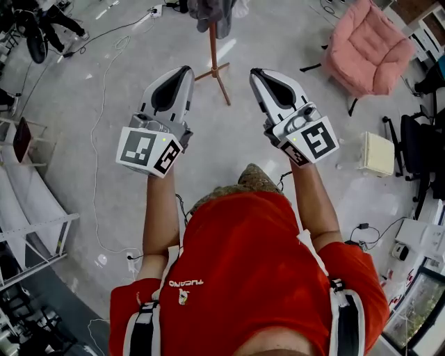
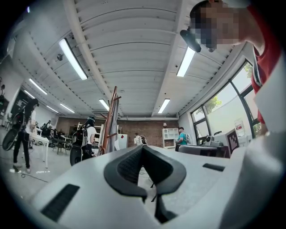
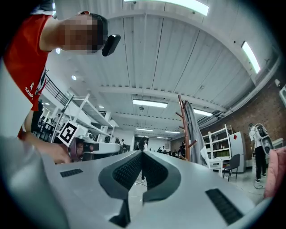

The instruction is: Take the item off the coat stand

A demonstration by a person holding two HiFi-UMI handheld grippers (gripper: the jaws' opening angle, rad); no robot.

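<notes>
Grippers in the head view, left gripper (image 1: 182, 71) and right gripper (image 1: 255, 71), jaws pressed together on nothing, point toward the upright wooden tripod coat stand (image 1: 213, 49), well ahead between them, its grey draped garment (image 1: 208, 12) hanging at the top. Left gripper view: stand left of the jaws. Right gripper view: stand right of them; the left seems marginally nearer.

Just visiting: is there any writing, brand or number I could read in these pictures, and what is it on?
"TUCANO": white print on the back of the person's red shirt, upside down in the head view.
The marker cube of the left gripper and the marker cube of the right gripper: black-and-white square patterns, no letters or numbers.
Small white print on the shirt in the right gripper view: too small to read.
</notes>
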